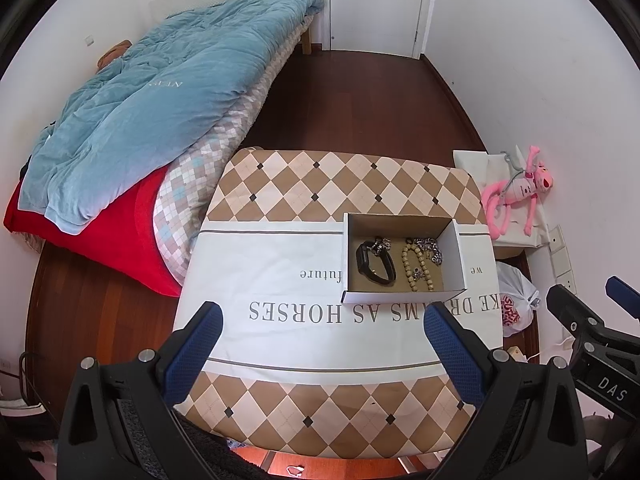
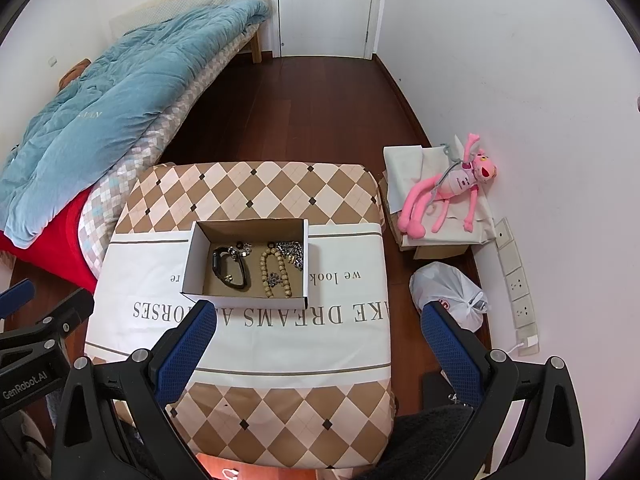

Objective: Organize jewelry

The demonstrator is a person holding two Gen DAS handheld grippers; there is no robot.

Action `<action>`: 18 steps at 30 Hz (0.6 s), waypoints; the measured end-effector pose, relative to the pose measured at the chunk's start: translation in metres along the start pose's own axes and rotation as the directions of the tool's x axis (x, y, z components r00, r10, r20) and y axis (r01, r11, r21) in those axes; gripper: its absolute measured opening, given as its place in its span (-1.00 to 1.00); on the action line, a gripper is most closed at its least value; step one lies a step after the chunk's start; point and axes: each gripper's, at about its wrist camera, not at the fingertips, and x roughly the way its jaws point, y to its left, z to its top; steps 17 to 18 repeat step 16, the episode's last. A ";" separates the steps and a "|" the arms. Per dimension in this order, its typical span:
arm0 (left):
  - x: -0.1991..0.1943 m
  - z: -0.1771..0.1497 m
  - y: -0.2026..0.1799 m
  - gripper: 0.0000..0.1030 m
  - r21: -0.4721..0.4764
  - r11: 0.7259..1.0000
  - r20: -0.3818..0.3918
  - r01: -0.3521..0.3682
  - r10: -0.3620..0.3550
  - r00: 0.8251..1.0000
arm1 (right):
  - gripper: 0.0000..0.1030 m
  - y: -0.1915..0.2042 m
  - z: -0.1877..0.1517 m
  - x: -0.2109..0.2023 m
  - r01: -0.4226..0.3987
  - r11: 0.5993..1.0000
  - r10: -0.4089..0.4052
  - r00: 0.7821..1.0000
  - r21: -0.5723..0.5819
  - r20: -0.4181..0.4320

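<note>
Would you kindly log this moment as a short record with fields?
surface: table with checked cloth
container: open cardboard box on the cloth
box contents: black watch, beaded bracelet, metal chain
left gripper: open, empty
right gripper: open, empty
floor beside table: pink plush toy, white plastic bag

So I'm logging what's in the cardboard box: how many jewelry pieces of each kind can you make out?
Black smartwatch: 1
Wooden bead strands: 1
Silver chains: at least 2, one by the watch
Total: at least 4, all inside the cardboard box.
</note>
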 end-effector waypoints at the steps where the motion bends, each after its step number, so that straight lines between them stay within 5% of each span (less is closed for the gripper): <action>1: 0.000 0.000 0.000 0.99 0.001 1.000 0.000 0.000 0.000 1.000 | 1.00 0.000 0.000 0.000 -0.002 1.000 0.002 1.000 0.000 0.001; 18: -0.005 -0.001 0.002 0.99 0.001 1.000 0.010 0.012 -0.012 1.000 | 1.00 0.000 0.002 -0.003 0.002 1.000 -0.002 1.000 -0.003 0.003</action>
